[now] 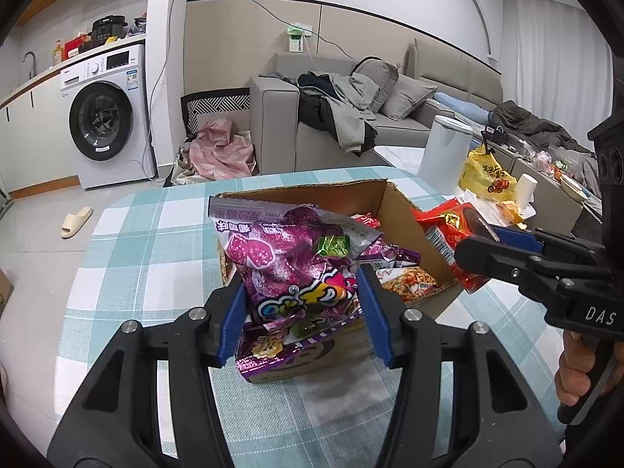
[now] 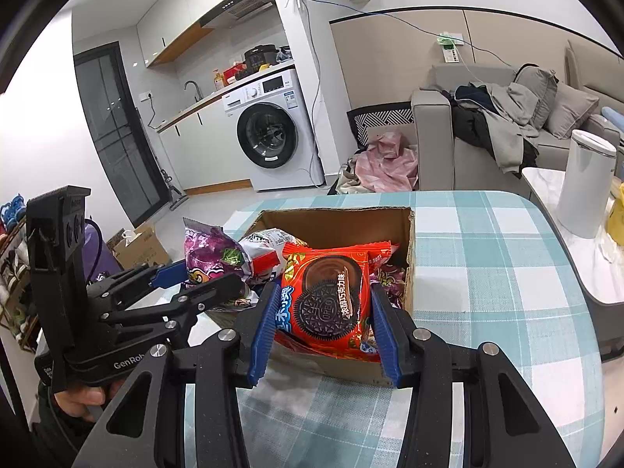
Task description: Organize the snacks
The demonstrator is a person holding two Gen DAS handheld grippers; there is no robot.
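Oreo pack (image 2: 331, 300) upright in right tool (image 2: 325, 335)

You're in a home, kitchen open to lounge. Washer (image 2: 269, 136), sink (image 2: 193, 89), hood (image 2: 238, 6). Sofa (image 1: 351, 117) with clothes (image 1: 339, 105).

one cardboard box (image 1: 401, 210), perhaps five snack packets, two hand-held grippers, one slipper (image 1: 77, 221)

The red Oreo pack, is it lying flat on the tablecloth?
No, the right gripper holds the red Oreo pack over the cardboard box.
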